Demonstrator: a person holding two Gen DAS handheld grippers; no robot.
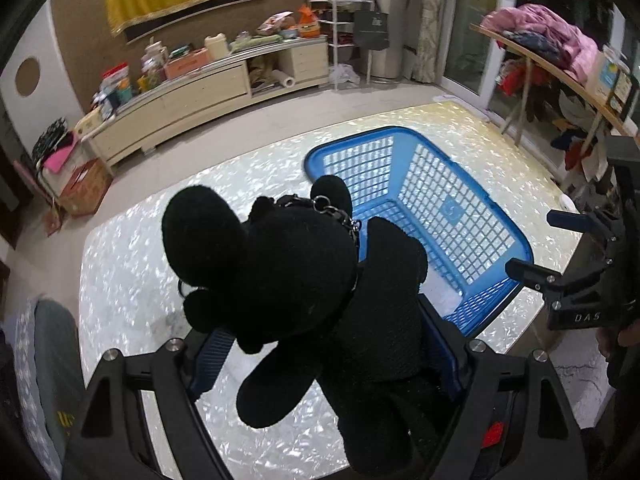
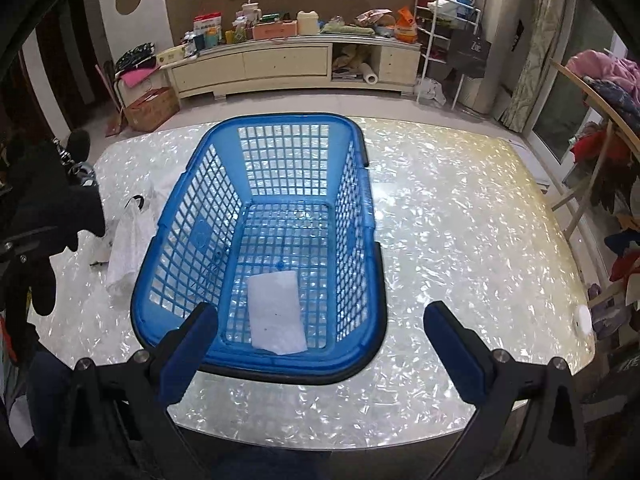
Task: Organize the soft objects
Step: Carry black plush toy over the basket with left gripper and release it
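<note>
My left gripper [image 1: 324,356] is shut on a black plush toy [image 1: 304,280] with a metal chain collar and holds it above the table, just left of the blue plastic basket [image 1: 516,240]. The toy hides the fingertips. In the right wrist view the toy [image 2: 44,220] hangs at the far left. The basket [image 2: 168,224] stands mid-table and holds a white folded cloth [image 2: 276,312]. My right gripper [image 2: 320,340] is open and empty, just above the basket's near rim; it also shows in the left wrist view [image 1: 548,248].
A white soft item with a black handle [image 2: 128,240] lies on the pearly table [image 2: 460,220] left of the basket. A small white disc [image 2: 582,320] sits at the table's right edge. A cluttered cabinet [image 2: 288,64] and a clothes rack [image 2: 600,92] stand behind.
</note>
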